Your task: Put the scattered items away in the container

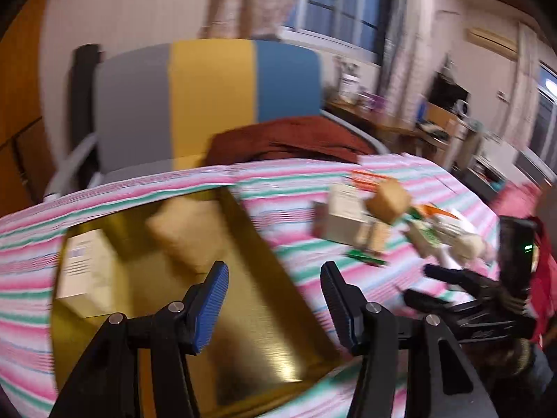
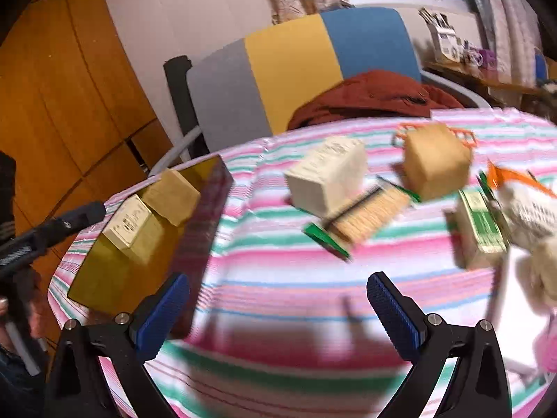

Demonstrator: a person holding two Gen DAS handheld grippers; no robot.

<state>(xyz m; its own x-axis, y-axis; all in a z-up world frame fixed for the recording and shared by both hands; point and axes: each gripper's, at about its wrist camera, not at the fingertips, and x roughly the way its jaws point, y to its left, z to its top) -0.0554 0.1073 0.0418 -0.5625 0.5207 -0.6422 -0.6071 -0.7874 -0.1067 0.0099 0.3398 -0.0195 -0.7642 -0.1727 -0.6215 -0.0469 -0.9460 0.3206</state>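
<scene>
A gold container (image 1: 264,299) (image 2: 104,278) sits on the striped table and holds a white labelled box (image 1: 87,268) (image 2: 130,224) and a tan box (image 1: 188,233) (image 2: 172,196). My left gripper (image 1: 275,299) is open and empty above its right half. My right gripper (image 2: 278,317) is open and empty over bare cloth. Scattered ahead lie a white box (image 2: 327,174) (image 1: 344,209), a tan box (image 2: 435,160) (image 1: 388,200), a flat bristly pack with green ends (image 2: 362,216), a green-and-white carton (image 2: 482,226) and a white packet (image 2: 529,205).
A grey, yellow and blue chair (image 2: 299,59) with a brown garment (image 2: 372,94) stands behind the table. The right gripper's black body (image 1: 480,299) shows at the right of the left wrist view. An orange wooden wall (image 2: 62,87) stands left.
</scene>
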